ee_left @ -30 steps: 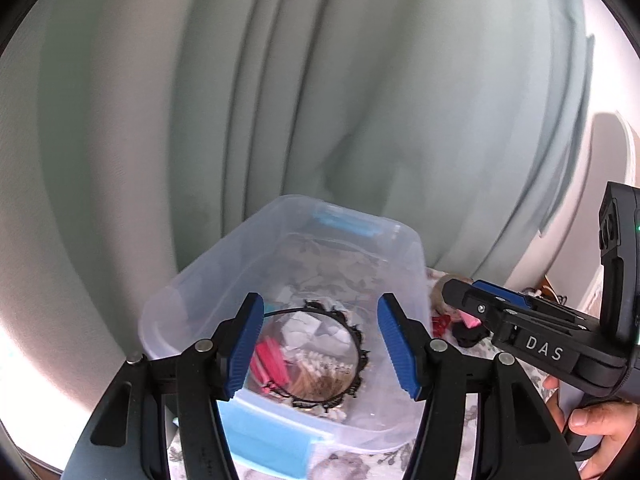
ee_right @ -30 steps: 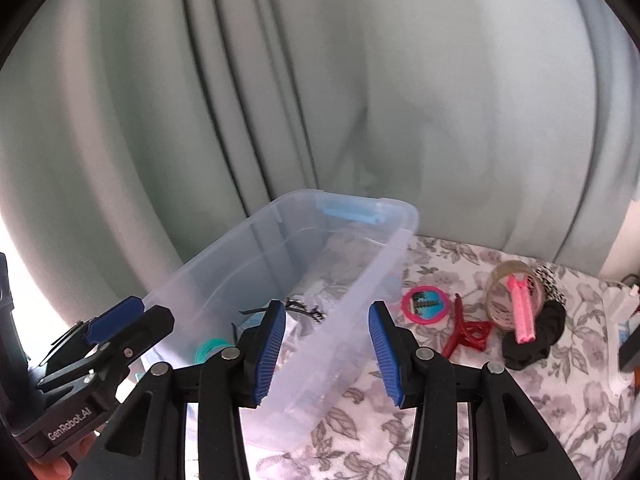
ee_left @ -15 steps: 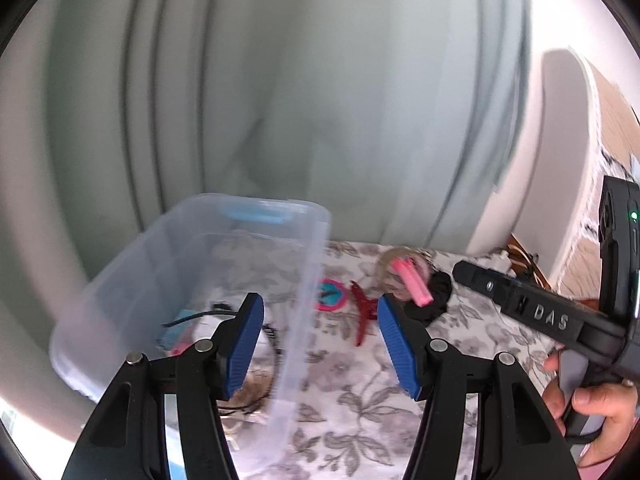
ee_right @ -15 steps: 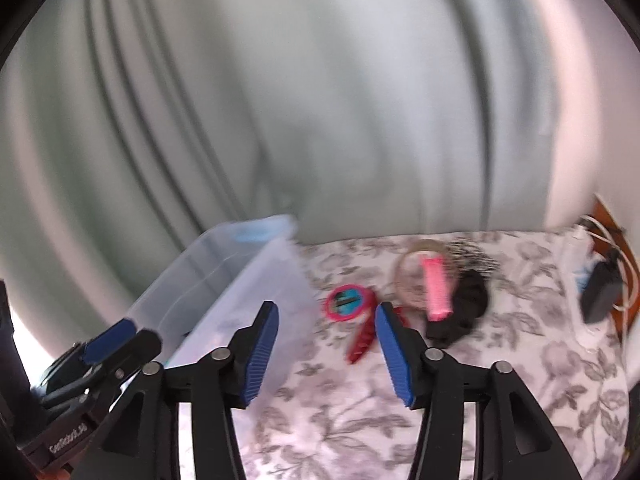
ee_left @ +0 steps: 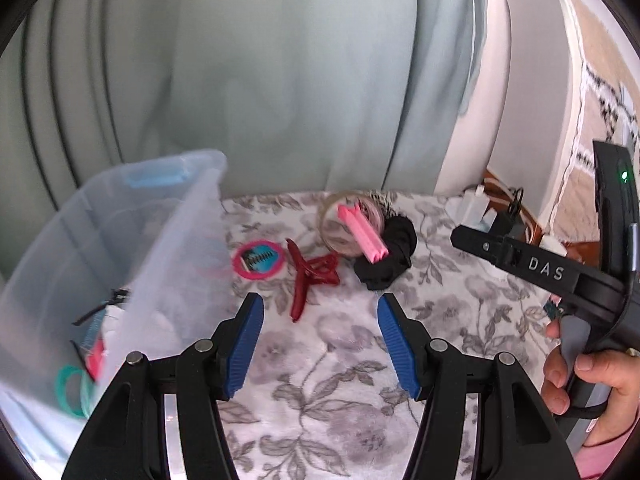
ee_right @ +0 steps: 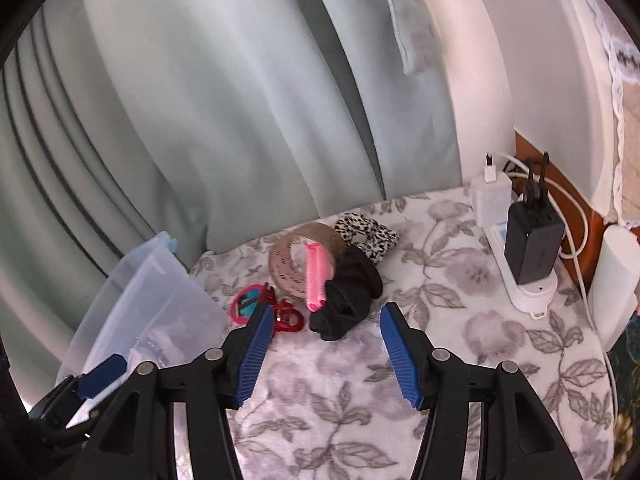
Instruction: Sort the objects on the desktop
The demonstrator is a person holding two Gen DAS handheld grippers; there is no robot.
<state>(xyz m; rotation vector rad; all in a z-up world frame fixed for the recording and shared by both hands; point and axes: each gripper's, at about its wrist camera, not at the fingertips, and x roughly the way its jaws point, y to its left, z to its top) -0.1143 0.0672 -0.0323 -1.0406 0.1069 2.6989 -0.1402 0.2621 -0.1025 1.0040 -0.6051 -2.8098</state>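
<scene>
Loose items lie in a cluster on the floral cloth point(ee_left: 360, 360): a pink ring with a teal centre point(ee_left: 259, 261), a red claw clip point(ee_left: 308, 276), a tape roll point(ee_left: 334, 236), a pink clip point(ee_left: 362, 234) lying across the roll, and a black scrunchie point(ee_left: 388, 256). My left gripper point(ee_left: 320, 312) hovers open just short of the claw clip, nothing between its pads. My right gripper point(ee_right: 326, 320) is open too, and the black scrunchie point(ee_right: 352, 292) lies just beyond its tips. A leopard-print scrunchie point(ee_right: 368, 236) lies behind the roll. The clear bin point(ee_left: 120, 240) at the left holds several small items.
A pale green curtain point(ee_right: 240, 120) hangs behind the table. At the right stands a white power strip point(ee_right: 532, 292) with a black charger point(ee_right: 530, 240) and cables. The right gripper point(ee_left: 464, 236) and a hand point(ee_left: 576, 376) fill the right of the left wrist view.
Both grippers swung right and down, away from the bin and toward the loose items on the cloth. The right gripper's jaws stand a little wider than a second ago.
</scene>
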